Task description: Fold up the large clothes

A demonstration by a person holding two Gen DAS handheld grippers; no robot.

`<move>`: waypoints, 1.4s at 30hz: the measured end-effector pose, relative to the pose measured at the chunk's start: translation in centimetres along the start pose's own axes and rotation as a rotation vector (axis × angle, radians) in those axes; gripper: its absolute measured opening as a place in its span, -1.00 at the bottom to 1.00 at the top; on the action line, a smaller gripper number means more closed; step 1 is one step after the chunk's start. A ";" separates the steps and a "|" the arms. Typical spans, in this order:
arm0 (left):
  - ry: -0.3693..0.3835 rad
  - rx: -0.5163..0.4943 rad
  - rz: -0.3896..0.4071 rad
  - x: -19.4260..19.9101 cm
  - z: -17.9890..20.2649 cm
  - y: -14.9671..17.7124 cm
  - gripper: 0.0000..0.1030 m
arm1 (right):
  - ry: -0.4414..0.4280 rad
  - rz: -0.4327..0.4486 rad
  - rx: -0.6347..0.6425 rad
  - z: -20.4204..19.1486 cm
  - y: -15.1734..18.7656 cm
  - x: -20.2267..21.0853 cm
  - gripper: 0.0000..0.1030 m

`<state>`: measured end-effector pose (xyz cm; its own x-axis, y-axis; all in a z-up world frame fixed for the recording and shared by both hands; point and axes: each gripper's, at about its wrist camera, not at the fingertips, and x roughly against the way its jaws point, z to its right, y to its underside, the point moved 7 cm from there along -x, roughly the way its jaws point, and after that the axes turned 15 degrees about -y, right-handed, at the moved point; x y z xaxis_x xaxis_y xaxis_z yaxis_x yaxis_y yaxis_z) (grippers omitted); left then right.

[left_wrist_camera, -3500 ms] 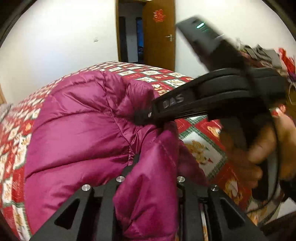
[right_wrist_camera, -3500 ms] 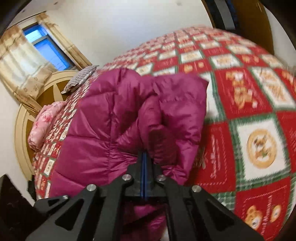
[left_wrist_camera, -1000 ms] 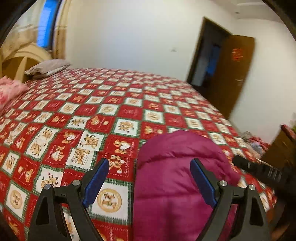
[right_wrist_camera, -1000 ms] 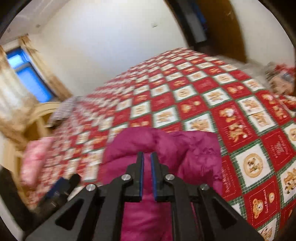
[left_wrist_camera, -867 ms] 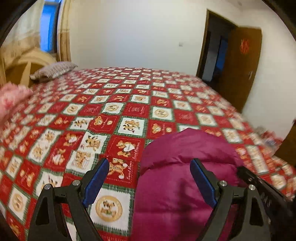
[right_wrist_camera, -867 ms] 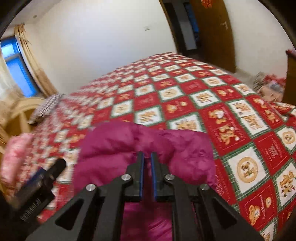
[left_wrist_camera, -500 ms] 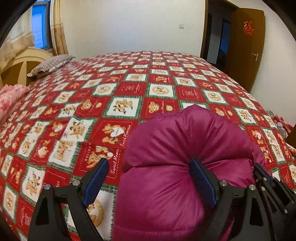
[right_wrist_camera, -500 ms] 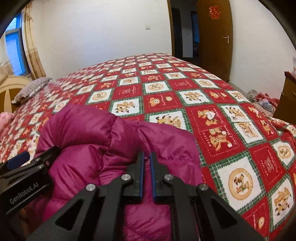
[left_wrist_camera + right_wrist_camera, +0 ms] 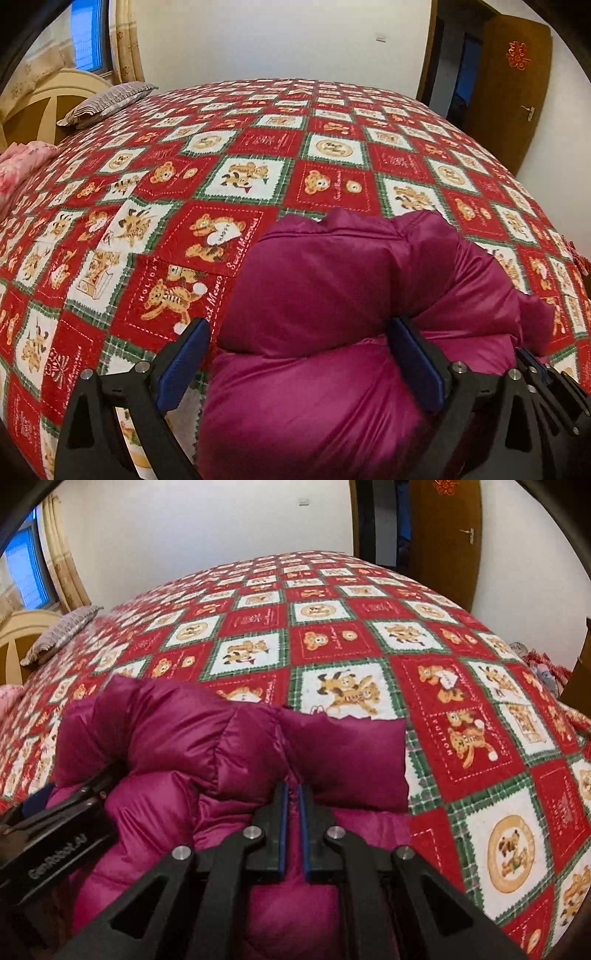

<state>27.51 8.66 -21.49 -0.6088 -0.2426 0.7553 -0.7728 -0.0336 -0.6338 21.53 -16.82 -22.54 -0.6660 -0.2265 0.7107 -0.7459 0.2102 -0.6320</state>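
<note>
- The magenta puffer jacket (image 9: 332,314) lies in a folded bundle on the bed (image 9: 258,166), at the near edge of its red bear-print quilt (image 9: 461,701), with most of the quilt stretching away beyond the jacket toward the door (image 9: 443,535).
- The left tool (image 9: 299,362) stands with its jaws wide apart; the jacket's near-left bulge sits between the two blue pads (image 9: 181,363), which clamp nothing.
- The right tool (image 9: 290,830) has its jaws nearly together with a strip of magenta showing in the narrow gap, so it looks clamped on the jacket's near edge, just under the folded-over flap (image 9: 343,757).
- In the right wrist view the left tool's body (image 9: 55,849) rests against the jacket's left side, so both tools sit at the bundle's near side, close to each other.
- The bundle's long axis runs across, from the left tool's side to the right tool's side, and its upper layer overhangs the lower one toward the tools.
- Judged from this, the jacket lies straight ahead of both tools; the left tool is free to press or regrip, while the right one holds the edge.
</note>
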 end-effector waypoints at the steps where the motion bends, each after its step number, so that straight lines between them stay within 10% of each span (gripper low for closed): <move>1: -0.014 -0.005 0.002 -0.1 0.1 0.0 0.92 | -0.009 0.004 -0.012 0.2 0.0 0.0 -0.83; 12: -0.058 -0.016 0.020 -0.1 -0.2 0.0 0.94 | -0.002 0.113 0.065 -1.7 -2.3 4.1 -0.82; 19: -0.077 -0.013 0.025 0.0 -0.3 -0.1 0.96 | -0.059 -0.046 0.136 -2.8 -2.8 -1.3 -0.82; 42: -0.074 -0.022 0.004 0.2 -0.5 0.1 0.96 | -0.086 -0.063 0.124 -1.9 -2.1 -0.5 -0.80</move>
<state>27.19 9.06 -21.30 -0.5972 -0.3141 0.7380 -0.7748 -0.0119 -0.6321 23.43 -15.33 -20.94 -0.6123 -0.3169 0.7244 -0.7775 0.0749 -0.6244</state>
